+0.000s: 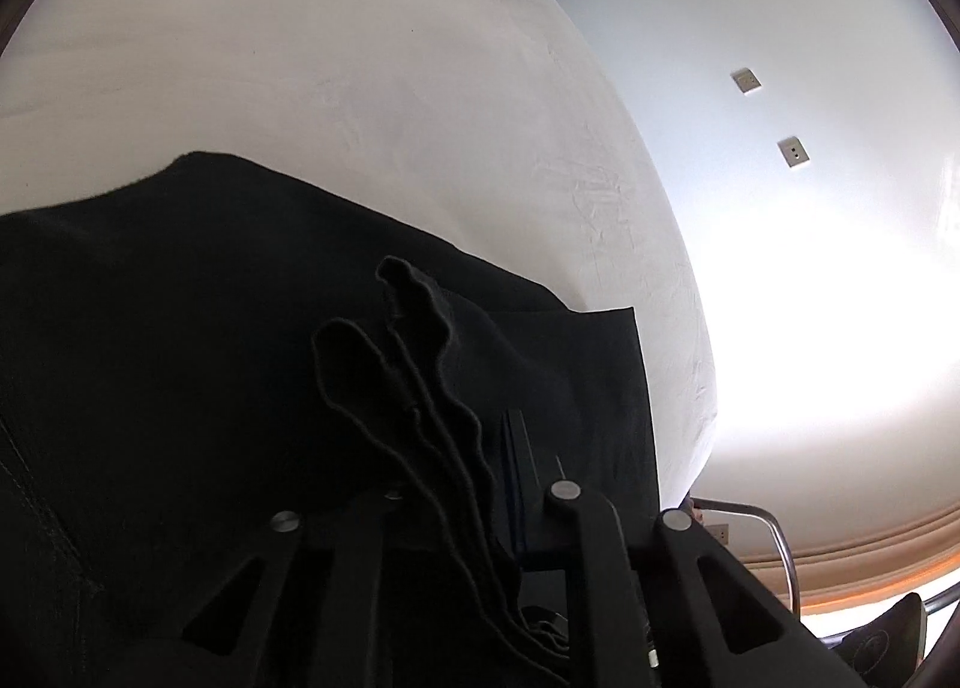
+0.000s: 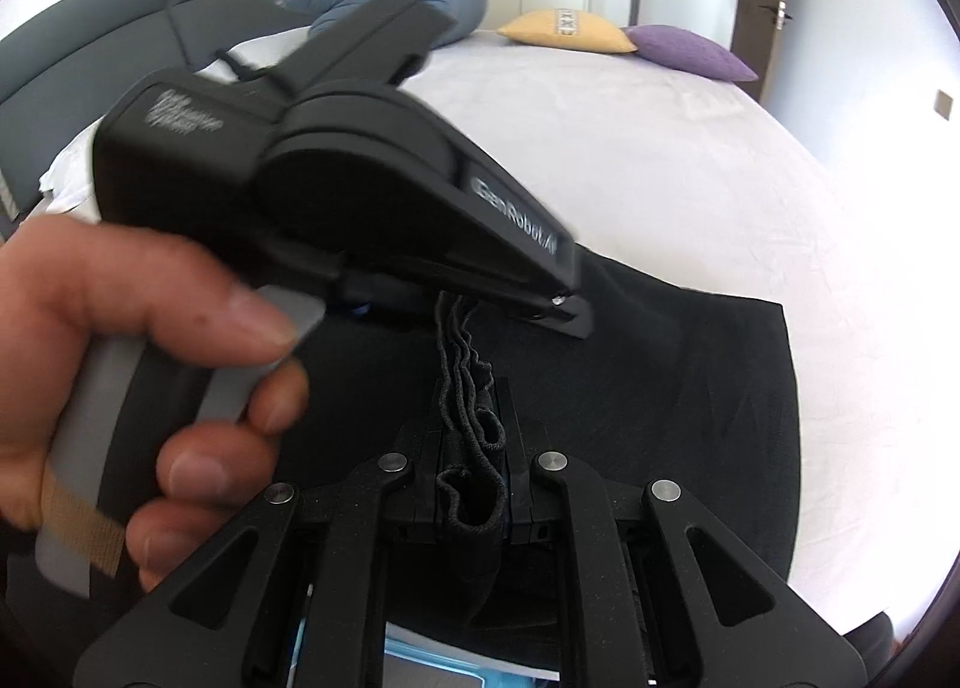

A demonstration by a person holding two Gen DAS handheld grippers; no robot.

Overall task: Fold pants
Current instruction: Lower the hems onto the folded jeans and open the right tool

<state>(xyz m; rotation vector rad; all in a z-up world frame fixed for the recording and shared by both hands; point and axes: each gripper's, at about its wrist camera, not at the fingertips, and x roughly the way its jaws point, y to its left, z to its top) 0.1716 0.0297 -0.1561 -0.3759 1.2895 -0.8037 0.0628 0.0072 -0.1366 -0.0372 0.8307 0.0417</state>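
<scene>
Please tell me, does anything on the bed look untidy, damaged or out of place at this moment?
Nothing looks damaged or spilled. The black pants lie on the white bed, with their layered edge bunched and wavy where the right tool and the left tool both pinch it. The pillows sit neatly.

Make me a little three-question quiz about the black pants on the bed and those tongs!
1. True or false: the black pants lie on a white bed sheet.
2. What do the right tongs pinch? A) a pillow B) bunched pants hems C) nothing
3. Fill in: the pillow beside the yellow pillow is ____.

Key: 1 true. 2 B; the left tongs clamp the same bunch. 3 purple.
</scene>
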